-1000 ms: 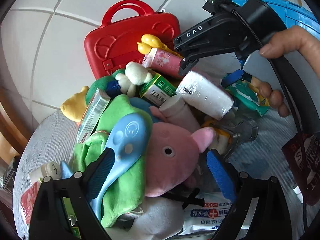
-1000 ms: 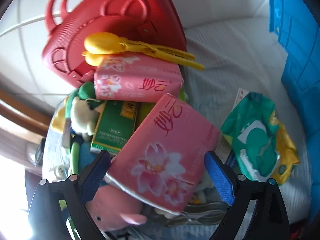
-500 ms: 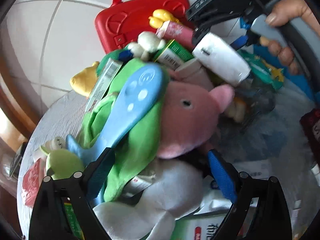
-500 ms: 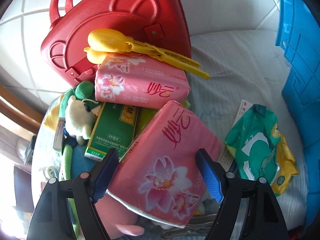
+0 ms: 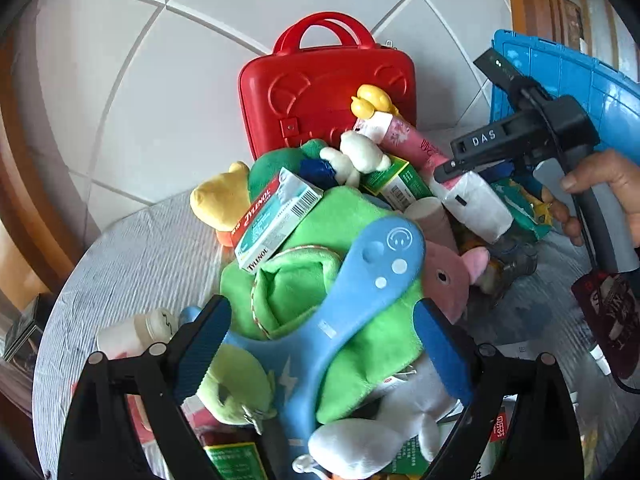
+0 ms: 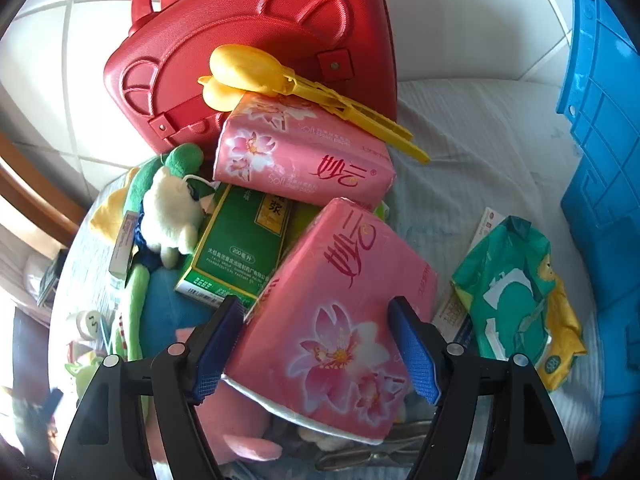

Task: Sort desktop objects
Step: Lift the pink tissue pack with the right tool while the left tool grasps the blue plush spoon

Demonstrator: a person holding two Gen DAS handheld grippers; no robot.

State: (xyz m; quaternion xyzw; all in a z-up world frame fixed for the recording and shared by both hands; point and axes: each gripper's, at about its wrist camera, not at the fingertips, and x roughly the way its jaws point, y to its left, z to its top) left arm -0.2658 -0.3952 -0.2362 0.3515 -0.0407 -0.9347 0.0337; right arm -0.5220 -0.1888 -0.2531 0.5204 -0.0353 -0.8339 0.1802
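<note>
**Right-wrist view: pink tissue pack clamped between the fingers**

Right-wrist camera shows the right gripper with its blue-padded fingers pressed against both sides of a pink tissue pack, which is tilted and lies over the heap. A second pink tissue pack rests just behind it, under a yellow plastic clip that leans on the red case. A green medicine box lies between the two packs and a small white plush. To the right, apart from the heap, a green and yellow wipes packet lies on the grey-white table, near the blue crate at the edge of view.

From the left-wrist camera, the left gripper is spread wide and grips nothing; its fingers stand on either side of a blue silicone bib draped over a green cloth. A Tylenol box lies tilted on top of the cloth, beside a yellow plush. A pink plush sits just right of the bib, and a white plush lies close to the camera. Farther off, a hand holds the right gripper's handle, and the clamped pack shows its white end there.
</note>
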